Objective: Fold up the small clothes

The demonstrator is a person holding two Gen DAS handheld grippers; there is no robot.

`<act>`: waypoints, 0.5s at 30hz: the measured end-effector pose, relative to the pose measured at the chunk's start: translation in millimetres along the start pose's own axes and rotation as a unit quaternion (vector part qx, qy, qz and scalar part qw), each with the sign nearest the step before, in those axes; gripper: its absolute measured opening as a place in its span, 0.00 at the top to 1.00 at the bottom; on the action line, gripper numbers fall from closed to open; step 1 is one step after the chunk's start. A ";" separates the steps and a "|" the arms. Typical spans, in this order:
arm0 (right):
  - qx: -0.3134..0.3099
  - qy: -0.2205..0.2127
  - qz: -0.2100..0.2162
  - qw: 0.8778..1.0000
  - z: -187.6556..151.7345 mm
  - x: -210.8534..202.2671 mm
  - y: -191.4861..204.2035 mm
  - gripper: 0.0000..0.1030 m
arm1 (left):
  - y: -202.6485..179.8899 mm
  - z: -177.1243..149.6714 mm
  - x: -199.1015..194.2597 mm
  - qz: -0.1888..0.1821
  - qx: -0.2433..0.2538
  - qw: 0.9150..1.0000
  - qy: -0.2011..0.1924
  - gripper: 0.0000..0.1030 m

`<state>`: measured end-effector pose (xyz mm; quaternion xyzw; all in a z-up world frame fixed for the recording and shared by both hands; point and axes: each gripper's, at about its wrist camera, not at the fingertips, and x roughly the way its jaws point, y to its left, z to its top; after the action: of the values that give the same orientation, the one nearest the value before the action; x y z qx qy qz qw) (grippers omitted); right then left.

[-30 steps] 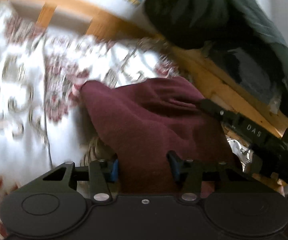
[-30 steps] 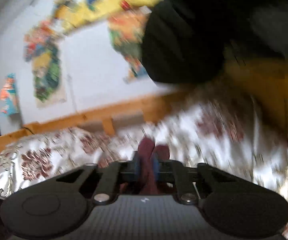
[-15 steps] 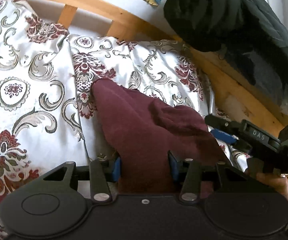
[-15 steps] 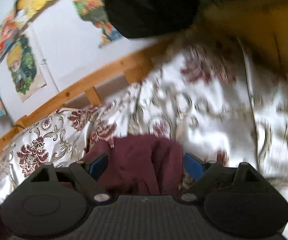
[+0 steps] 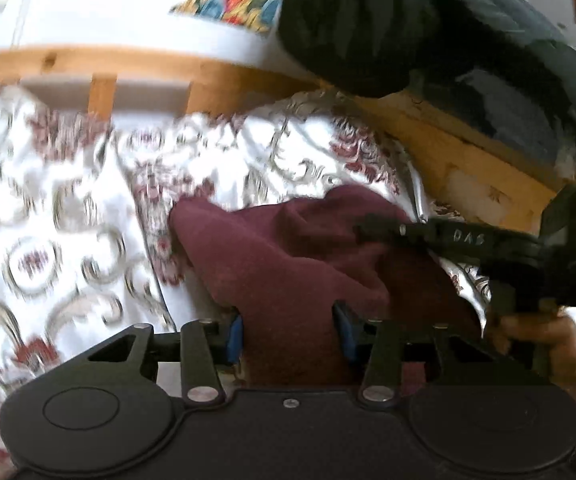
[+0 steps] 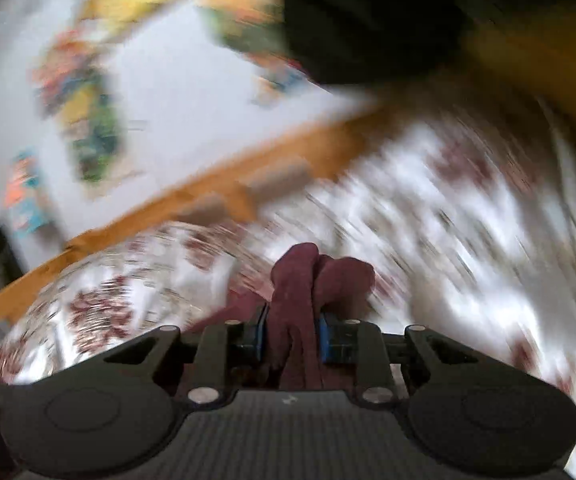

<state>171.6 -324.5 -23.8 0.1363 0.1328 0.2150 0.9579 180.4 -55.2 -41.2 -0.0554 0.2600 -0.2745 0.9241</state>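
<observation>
A small maroon garment (image 5: 288, 256) lies bunched on the patterned bedspread (image 5: 56, 216). My left gripper (image 5: 290, 332) has its blue pads on either side of a thick fold of it, shut on the cloth. My right gripper (image 6: 292, 334) is shut on another bunched fold of the same garment (image 6: 312, 280). In the left wrist view the right gripper (image 5: 384, 232) reaches in from the right and pinches the garment's far right part. The right wrist view is badly blurred.
A wooden bed rail (image 5: 440, 148) runs along the back and right of the bed. A dark green bundle (image 5: 408, 32) lies over the rail at the upper right. Colourful posters (image 6: 88, 92) hang on the white wall.
The right gripper was open over the garment half a second ago and has now shut on a fold of it. The left gripper keeps its hold; both views shifted and blurred.
</observation>
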 end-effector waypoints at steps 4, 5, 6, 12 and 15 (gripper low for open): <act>-0.074 -0.051 0.032 0.995 4.2 4.5 30.4 0.73 | 2.6 6.0 -20.9 0.030 0.031 0.998 -0.036 0.55; -0.071 -0.047 0.030 0.996 3.7 9.7 31.6 0.73 | 6.5 6.0 -25.3 0.041 0.035 0.998 -0.039 0.55; -0.060 -0.033 0.024 0.997 0.8 17.6 29.7 0.73 | 11.3 5.5 -27.2 0.050 0.032 0.998 -0.036 0.55; 0.007 0.063 -0.021 0.998 -22.7 50.5 5.6 0.71 | 59.0 -13.1 -20.0 0.067 -0.111 0.992 0.007 0.52; 0.018 0.064 -0.031 0.997 -26.7 49.7 -2.9 0.66 | 65.3 -14.4 -14.9 0.061 -0.139 0.988 0.015 0.44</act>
<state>207.7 -299.3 -59.2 0.1351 0.2013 0.1914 0.9511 193.6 8.4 -62.9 -0.1630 0.3124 -0.1802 0.9184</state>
